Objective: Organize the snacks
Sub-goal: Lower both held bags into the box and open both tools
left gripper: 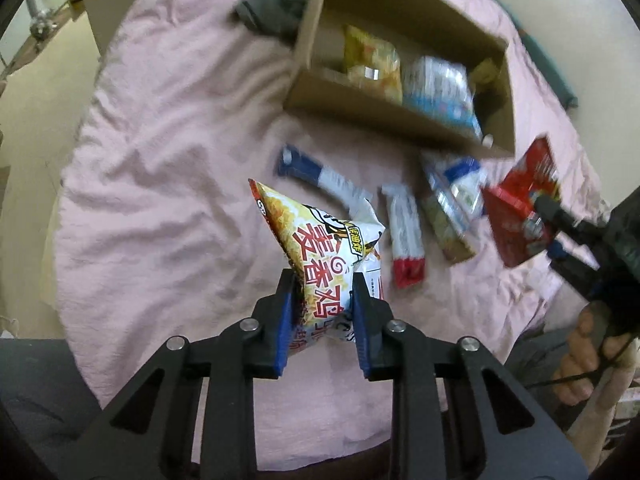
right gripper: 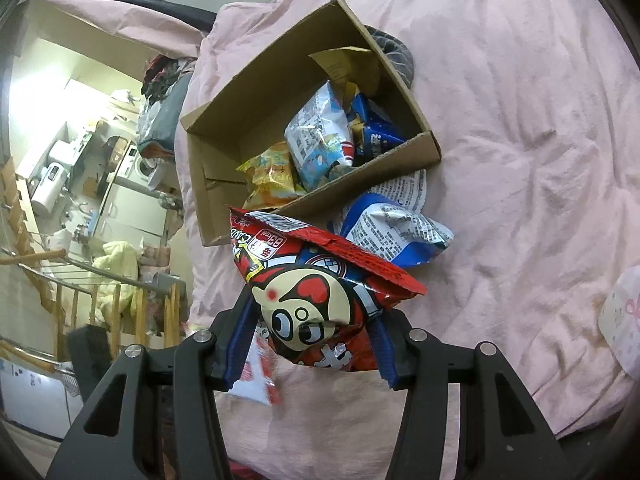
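My left gripper (left gripper: 325,280) is shut on a white and orange snack bag with red lettering (left gripper: 320,236), held above the pink bedspread. My right gripper (right gripper: 310,312) is shut on a red snack bag with a cartoon face (right gripper: 316,296); this bag also shows in the left wrist view (left gripper: 520,204), lifted at the right. An open cardboard box (left gripper: 360,108) (right gripper: 224,120) lies on the bed ahead, holding a yellow bag (left gripper: 372,64) (right gripper: 272,176), a blue and white bag (left gripper: 440,88) (right gripper: 320,136) and a dark blue pack (right gripper: 376,132).
Loose snacks lie on the pink bedspread (left gripper: 168,160) in front of the box: a blue and white stick pack (left gripper: 320,176), a red and white stick pack (left gripper: 404,232) and a blue and white bag (left gripper: 456,196) (right gripper: 392,224). A grey cloth (left gripper: 272,8) lies behind the box. The bed edge drops at the left (right gripper: 188,240).
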Action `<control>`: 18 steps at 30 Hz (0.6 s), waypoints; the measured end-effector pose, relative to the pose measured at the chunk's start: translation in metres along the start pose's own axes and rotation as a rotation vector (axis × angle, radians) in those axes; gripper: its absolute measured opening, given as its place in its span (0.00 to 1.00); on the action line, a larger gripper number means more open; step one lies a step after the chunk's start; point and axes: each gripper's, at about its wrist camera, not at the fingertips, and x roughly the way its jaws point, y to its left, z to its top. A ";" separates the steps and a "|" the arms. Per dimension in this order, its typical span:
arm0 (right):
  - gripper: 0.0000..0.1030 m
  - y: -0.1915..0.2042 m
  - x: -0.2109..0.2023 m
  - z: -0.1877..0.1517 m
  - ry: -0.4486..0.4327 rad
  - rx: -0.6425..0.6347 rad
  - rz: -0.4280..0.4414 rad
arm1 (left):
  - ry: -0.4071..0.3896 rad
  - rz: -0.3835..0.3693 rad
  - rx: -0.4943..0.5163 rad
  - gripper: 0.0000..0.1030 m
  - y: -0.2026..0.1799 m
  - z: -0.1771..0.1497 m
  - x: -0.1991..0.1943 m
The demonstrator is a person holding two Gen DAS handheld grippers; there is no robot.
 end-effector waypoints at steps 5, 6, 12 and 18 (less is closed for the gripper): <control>0.52 0.005 -0.005 0.004 -0.017 -0.008 0.023 | -0.106 0.012 0.016 0.21 -0.006 0.023 -0.032; 0.52 0.006 -0.006 0.005 -0.021 -0.013 0.025 | -0.127 0.017 0.027 0.21 -0.012 0.031 -0.034; 0.52 0.014 -0.005 0.025 -0.036 -0.031 0.054 | -0.184 0.013 0.073 0.21 -0.036 0.062 -0.042; 0.52 0.018 -0.002 0.053 -0.070 -0.025 0.071 | -0.213 0.033 0.127 0.21 -0.056 0.091 -0.040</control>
